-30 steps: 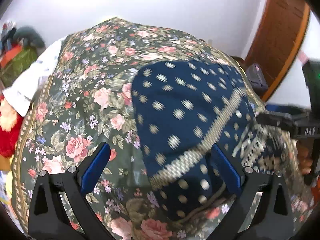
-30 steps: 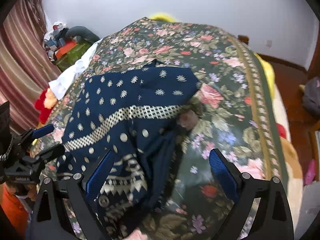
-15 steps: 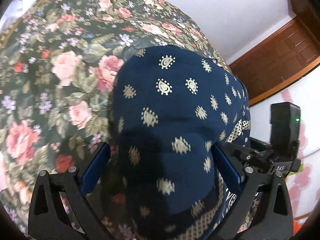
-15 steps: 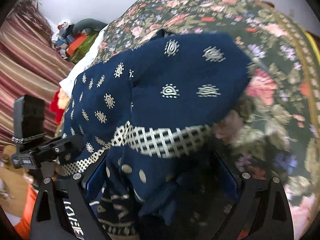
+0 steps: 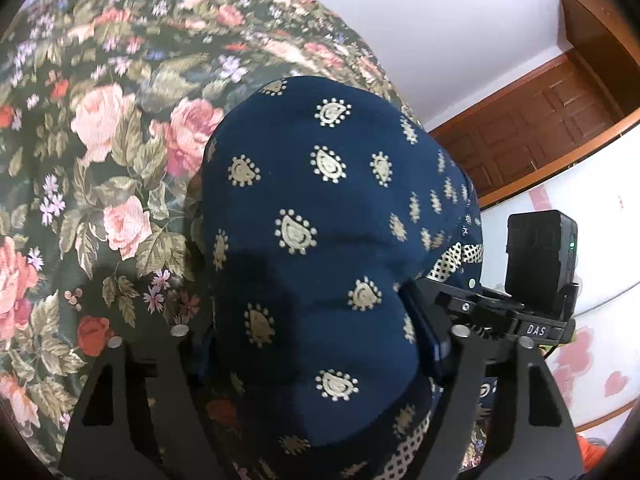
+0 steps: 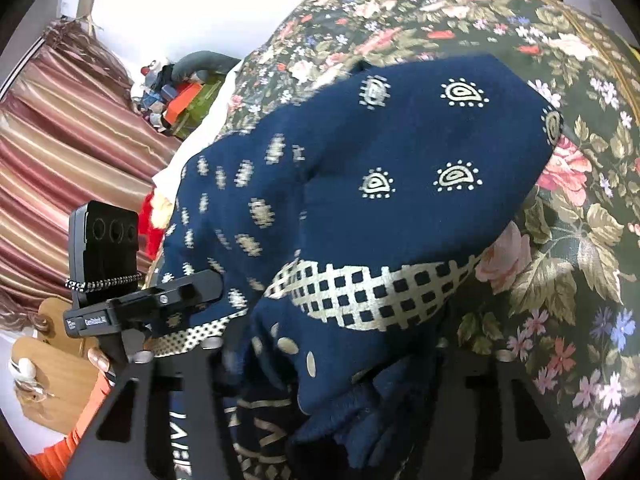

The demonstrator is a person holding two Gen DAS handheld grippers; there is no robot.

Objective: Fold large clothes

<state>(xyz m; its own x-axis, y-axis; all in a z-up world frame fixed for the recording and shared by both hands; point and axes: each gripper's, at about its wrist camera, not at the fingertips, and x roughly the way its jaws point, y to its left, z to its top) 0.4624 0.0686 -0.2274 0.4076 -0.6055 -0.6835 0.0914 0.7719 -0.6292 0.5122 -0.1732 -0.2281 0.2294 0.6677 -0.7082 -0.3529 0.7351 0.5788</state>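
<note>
A navy garment (image 5: 320, 208) with gold paisley print and a checked gold band (image 6: 372, 292) lies bunched on a floral bedspread (image 5: 112, 128). In the left wrist view my left gripper (image 5: 312, 320) has a thick fold of it between its jaws, which are closing; the right pad (image 5: 426, 336) dents the cloth and the other pad is hidden under it. My right gripper (image 6: 334, 344) is also closing, on the bunched edge with the band. Cloth drapes over both of its pads. Each view shows the other gripper close beside the garment (image 6: 400, 140).
The bedspread (image 6: 580, 240) stretches far and right. A wooden door (image 5: 540, 128) stands beyond the bed. A striped curtain (image 6: 60, 140), a heap of belongings (image 6: 176, 92) and a white cloth (image 6: 192, 148) sit along the bed's left side. An orange sleeve (image 6: 80, 428) shows low left.
Both grippers have dropped toward the bed and tipped down onto the navy garment. Their jaws, wide apart before, have narrowed around bunched cloth.
</note>
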